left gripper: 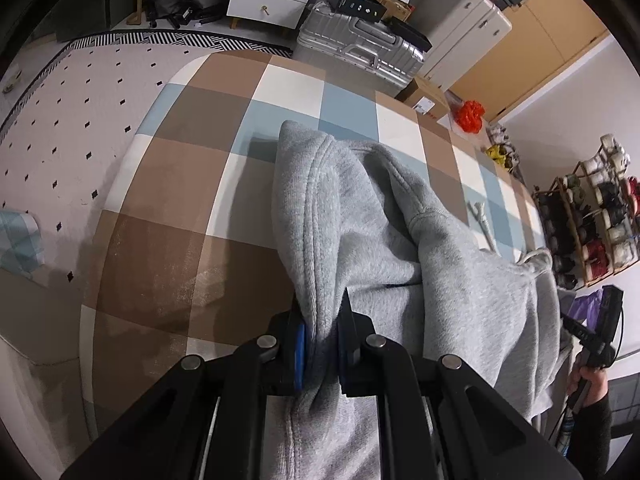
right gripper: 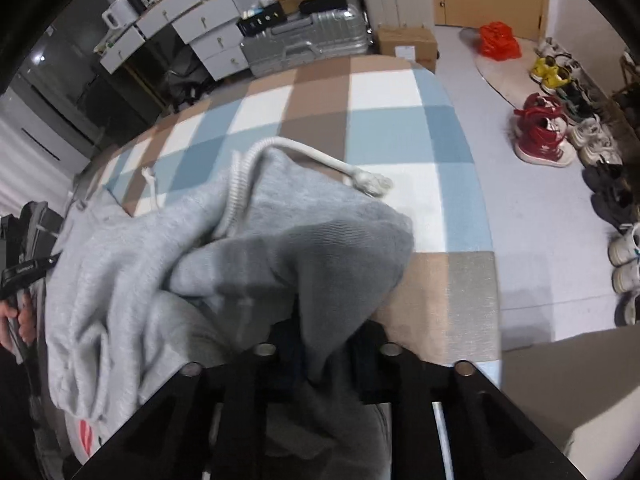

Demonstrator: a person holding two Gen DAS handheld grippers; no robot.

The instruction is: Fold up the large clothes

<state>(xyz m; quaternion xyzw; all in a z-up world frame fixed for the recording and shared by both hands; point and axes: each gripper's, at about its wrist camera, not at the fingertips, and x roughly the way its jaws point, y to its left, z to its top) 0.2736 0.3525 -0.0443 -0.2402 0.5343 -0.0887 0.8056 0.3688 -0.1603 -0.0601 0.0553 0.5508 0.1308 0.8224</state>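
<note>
Lower centre of both views: left tongs (left gripper: 322, 344) clamp a grey hoodie (left gripper: 400, 248) hem fold, right tongs (right gripper: 326, 354) grip a bunched fold; garment rumpled on checked surface (left gripper: 168, 184).

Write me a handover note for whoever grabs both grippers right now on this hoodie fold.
Left gripper: shut on a ribbed edge of the grey fleece hoodie.
Right gripper: shut on a bunched grey fold of the same hoodie.
Hoodie lies crumpled on the checked brown, blue and white table cover, white drawcord trailing across it.
Done: both ends gripped.
Left: probably lift, spread flat, then fold; no neat fold shows yet.
</note>
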